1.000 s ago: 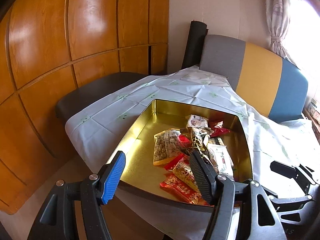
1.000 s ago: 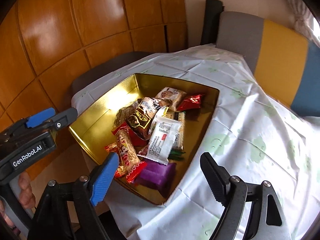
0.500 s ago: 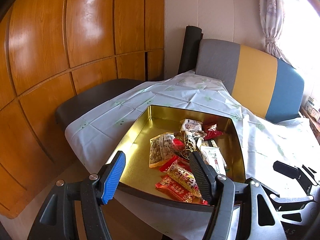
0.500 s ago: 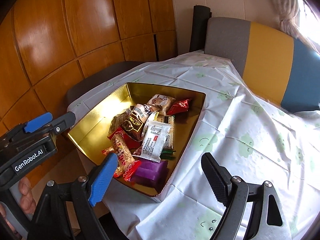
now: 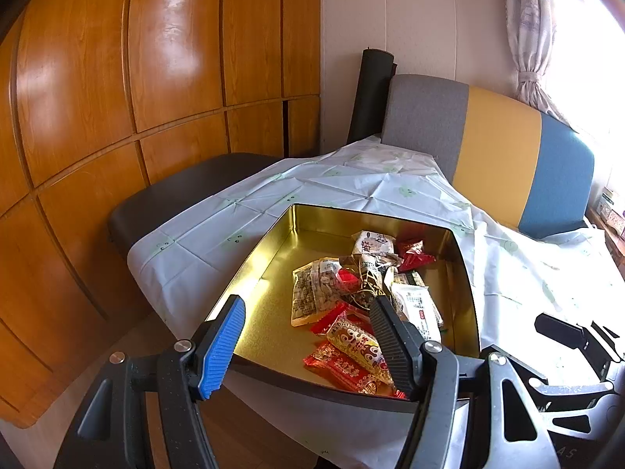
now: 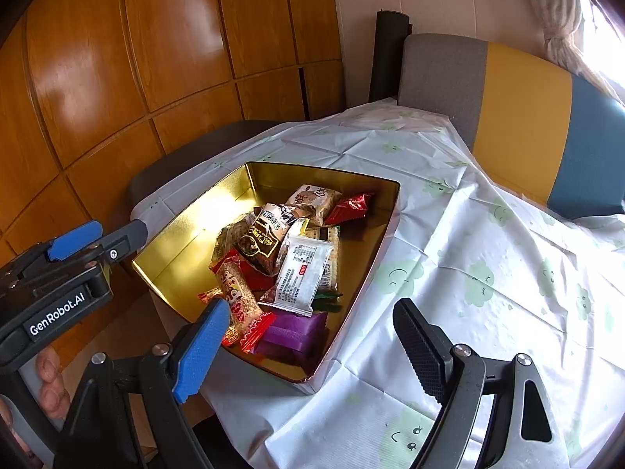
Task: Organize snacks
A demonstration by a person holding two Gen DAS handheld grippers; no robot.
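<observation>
Hovering wide open and empty, the left gripper (image 5: 306,322) and right gripper (image 6: 312,332) flank a gold tin (image 6: 187,234) of snacks (image 6: 297,258) — wrapped bars and packets heaped at its right side — on a bench under a white cloth (image 6: 468,242), jaws gripping nothing.

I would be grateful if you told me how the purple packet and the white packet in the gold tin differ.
The purple packet is plain and opaque; the white packet carries printed text and a small red mark. The purple packet lies at the near corner of the gold tin, against its wall; the white packet sits nearer the middle, on top of other snacks. Both are sealed and lie flat, and neither is gripped.
</observation>
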